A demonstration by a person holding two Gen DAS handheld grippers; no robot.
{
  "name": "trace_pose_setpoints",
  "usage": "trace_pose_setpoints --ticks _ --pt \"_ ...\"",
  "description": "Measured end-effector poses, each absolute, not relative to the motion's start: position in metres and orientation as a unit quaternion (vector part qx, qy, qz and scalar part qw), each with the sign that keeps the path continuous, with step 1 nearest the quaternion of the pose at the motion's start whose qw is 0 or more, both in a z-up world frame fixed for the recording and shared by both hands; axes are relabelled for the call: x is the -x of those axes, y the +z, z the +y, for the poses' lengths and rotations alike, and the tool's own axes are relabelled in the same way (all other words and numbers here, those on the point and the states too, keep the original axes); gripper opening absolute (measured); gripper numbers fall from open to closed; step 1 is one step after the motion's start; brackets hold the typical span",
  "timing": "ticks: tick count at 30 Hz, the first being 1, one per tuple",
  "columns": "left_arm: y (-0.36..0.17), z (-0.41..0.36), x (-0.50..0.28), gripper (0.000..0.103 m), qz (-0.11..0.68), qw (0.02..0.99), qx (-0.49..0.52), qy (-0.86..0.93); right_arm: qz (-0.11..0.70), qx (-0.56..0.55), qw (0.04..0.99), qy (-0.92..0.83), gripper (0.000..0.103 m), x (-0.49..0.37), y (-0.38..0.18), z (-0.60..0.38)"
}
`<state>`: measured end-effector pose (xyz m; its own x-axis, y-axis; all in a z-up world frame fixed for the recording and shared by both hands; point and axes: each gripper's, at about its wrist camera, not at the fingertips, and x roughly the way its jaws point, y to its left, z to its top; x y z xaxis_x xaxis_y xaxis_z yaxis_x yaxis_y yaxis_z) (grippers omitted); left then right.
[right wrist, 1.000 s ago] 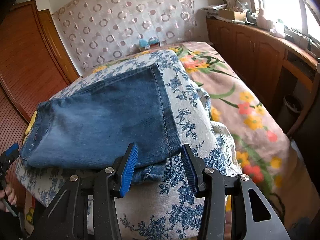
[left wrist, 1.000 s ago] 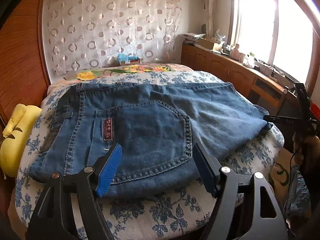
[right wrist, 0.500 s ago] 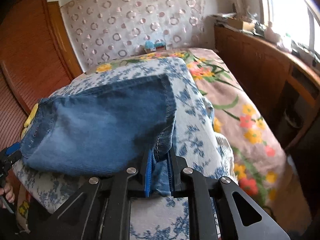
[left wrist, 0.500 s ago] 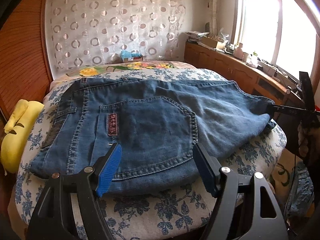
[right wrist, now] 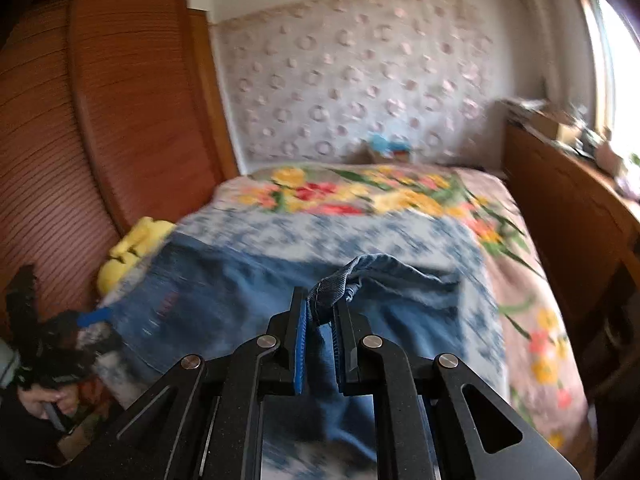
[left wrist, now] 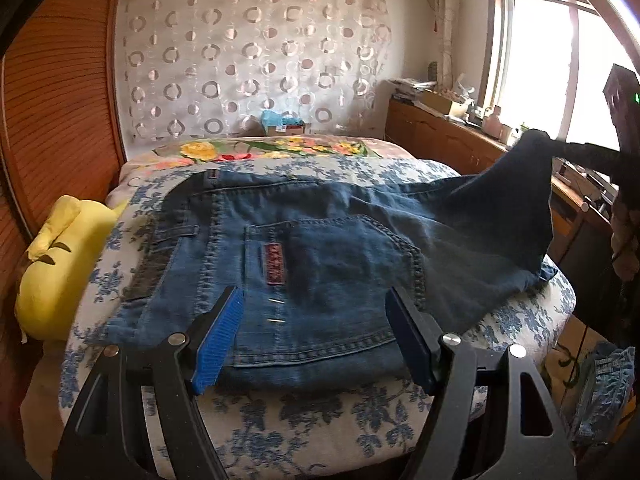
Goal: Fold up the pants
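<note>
- Currently, the jeans [left wrist: 320, 256] are spread over a blue-flowered cover [left wrist: 304, 416] on the bed, waistband end toward the left tongs [left wrist: 316, 336], back pocket facing up.
- The left tongs are seen released, with the blue pads [left wrist: 218, 340] held wide apart just above the near hem of the seat; no cloth is pressed between them, and whether the tips brush the denim cannot be told.
- A red label [left wrist: 274, 264] on the pocket is seen just ahead of the left tongs, between the two fingers' lines.
- The right tongs [right wrist: 322, 316] are clenched on the leg end of the jeans: a fold of hem [right wrist: 332, 288] is pinched between the pads, and their jaws have just been closing on it.
- From the left wrist view, that leg end [left wrist: 532, 148] is seen lifted clear of the cover, to the far right of the left tongs, with the denim sloping down from it to the flat part.
- A yellow cushion [left wrist: 56, 264] is seen to the left of the left tongs, against the wooden panel [left wrist: 56, 100].
- A floral blanket [right wrist: 360, 192] is seen beyond the jeans, ahead of the right tongs.
- The right wrist view is blurred, so finer detail of the cloth there cannot be told.
</note>
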<state>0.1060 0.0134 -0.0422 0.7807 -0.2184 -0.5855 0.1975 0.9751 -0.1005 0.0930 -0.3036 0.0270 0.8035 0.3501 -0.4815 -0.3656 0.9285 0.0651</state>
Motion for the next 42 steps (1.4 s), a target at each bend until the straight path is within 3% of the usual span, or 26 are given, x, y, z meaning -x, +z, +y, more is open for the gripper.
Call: trace_pose_setpoints --ticks 11,15,22,28,40,42 --pt "-0.037 0.045 -0.1 0.075 0.305 0.948 0.036 -0.088 0.233 0.049 0.921 0.309 0.011 -0.082 0.059 -0.196" --pt "-0.04 0.047 -0.099 0.075 0.305 0.948 0.038 -0.088 0.246 0.068 0.919 0.3 0.034 -0.085 0.052 -0.193" --pt "-0.046 0.04 -0.106 0.075 0.311 0.944 0.04 -0.099 0.263 0.064 0.927 0.261 0.042 -0.109 0.051 -0.21" --pt "-0.048 0.019 -0.116 0.075 0.316 0.94 0.036 -0.126 0.293 0.053 0.93 0.215 0.047 -0.112 0.029 -0.227" --pt "-0.054 -0.038 -0.137 0.074 0.326 0.924 0.005 -0.201 0.349 0.034 0.919 0.18 0.049 -0.117 0.003 -0.243" --pt "-0.056 -0.044 -0.139 0.07 0.329 0.921 0.0 -0.208 0.357 0.033 0.916 0.178 0.049 -0.118 0.002 -0.242"
